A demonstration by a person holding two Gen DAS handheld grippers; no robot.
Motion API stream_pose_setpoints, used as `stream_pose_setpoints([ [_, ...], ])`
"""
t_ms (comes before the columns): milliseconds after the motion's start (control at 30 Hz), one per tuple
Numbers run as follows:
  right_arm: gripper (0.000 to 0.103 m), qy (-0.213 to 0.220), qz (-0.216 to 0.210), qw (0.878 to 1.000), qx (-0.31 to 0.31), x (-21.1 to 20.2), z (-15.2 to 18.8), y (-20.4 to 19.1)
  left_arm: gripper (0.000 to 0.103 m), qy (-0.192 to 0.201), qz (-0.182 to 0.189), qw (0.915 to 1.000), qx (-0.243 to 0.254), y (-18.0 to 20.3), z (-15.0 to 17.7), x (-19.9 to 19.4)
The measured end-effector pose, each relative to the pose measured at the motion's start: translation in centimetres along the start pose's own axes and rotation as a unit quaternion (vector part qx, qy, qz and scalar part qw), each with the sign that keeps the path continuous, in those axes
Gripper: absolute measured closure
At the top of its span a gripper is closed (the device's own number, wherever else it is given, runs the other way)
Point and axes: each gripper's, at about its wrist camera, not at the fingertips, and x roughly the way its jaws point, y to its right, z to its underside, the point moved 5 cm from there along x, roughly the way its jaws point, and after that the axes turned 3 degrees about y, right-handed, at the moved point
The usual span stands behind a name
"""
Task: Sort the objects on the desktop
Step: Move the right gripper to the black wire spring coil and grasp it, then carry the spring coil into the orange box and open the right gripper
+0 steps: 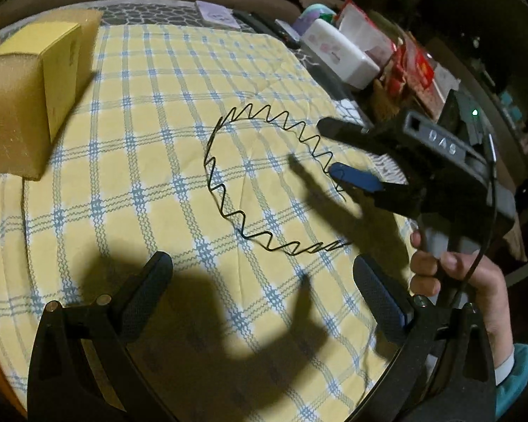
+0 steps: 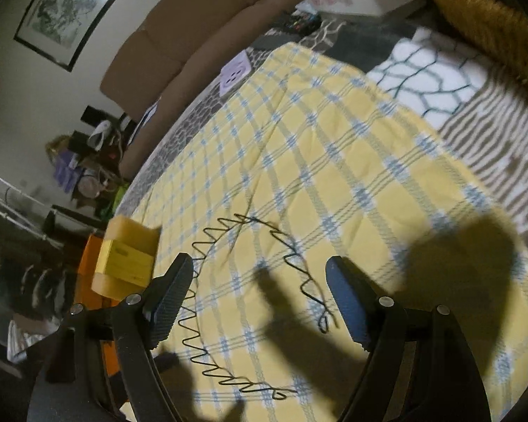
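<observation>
Both pairs of jaws stand apart with nothing between their pads. Our left gripper hangs over the near part of the table, its two dark fingers spread wide above the checked cloth. Our right gripper is open too; in the left wrist view it comes in from the right edge of the table, one black finger and one blue-padded finger reaching toward the wire headband.

That headband, a thin black zigzag hoop, lies flat on the cloth near the middle of the table. The blue-padded finger sits just beside one of its ends; whether it touches the wire we cannot tell. In the right wrist view the hoop curves between and ahead of the two fingers, and its curled end lies close to the blue one.

A hand grips the right gripper's handle, with a teal sleeve behind it.

Outward from there, a yellow box stands at the far left corner of the table. Along the right edge sit a white container and a crowd of red packets. A small lilac card rests at the far edge, with a brown sofa beyond it and a framed picture on the wall.
</observation>
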Motion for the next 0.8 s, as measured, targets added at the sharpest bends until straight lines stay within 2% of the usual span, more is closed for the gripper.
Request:
stream_pose_setpoints([
  [100, 0.054, -0.034, -0.001, 0.999, -0.026, 1.2, 0.9, -1.2, 0.000, 0.004, 0.001, 1.0000, -0.006, -0.5, -0.2, -0.1],
  [133, 0.071, -0.047, 0.006, 0.998, -0.037, 1.6, 1.2, -1.6, 0.000, 0.005, 0.001, 0.9999, -0.010, -0.7, -0.2, -0.2],
  [167, 0.079, -0.057, 0.014, 0.997, -0.047, 2.0, 1.6, -2.0, 0.000, 0.006, 0.002, 0.9999, -0.014, -1.0, -0.3, -0.4],
  [267, 0.080, -0.077, 0.030, 0.993, -0.083, 2.5, 2.5, -3.5, 0.000, 0.012, -0.004, 0.9995, -0.028, -2.0, -0.5, -0.9],
  [367, 0.084, -0.099, 0.025, 0.989, -0.103, 2.8, 3.4, -4.8, 0.001, 0.017, 0.000, 0.9988, -0.047, -3.2, -0.5, -1.5],
  [433, 0.084, -0.107, 0.020, 0.987, -0.116, 2.9, 3.8, -5.6, 0.009, 0.021, 0.002, 0.9982, -0.057, -3.8, -0.5, -1.9],
  [500, 0.084, -0.110, 0.020, 0.986, -0.123, 2.9, 4.0, -6.2, 0.032, 0.021, -0.012, 0.9980, -0.059, -4.3, -0.6, -2.0],
  [533, 0.084, -0.111, 0.021, 0.986, -0.126, 2.8, 4.0, -6.4, 0.036, 0.022, -0.019, 0.9979, -0.057, -4.6, -0.5, -2.1],
  [600, 0.084, -0.111, 0.022, 0.985, -0.131, 2.5, 4.4, -6.7, 0.056, 0.021, -0.029, 0.9979, -0.053, -5.0, -0.5, -2.2],
  [667, 0.084, -0.111, 0.021, 0.985, -0.133, 2.4, 4.5, -7.0, 0.068, 0.019, -0.043, 0.9975, -0.053, -5.6, -0.5, -2.4],
  [800, 0.084, -0.108, 0.022, 0.984, -0.139, 2.0, 4.6, -7.5, 0.071, 0.028, -0.043, 0.9972, -0.055, -5.6, -0.6, -3.0],
])
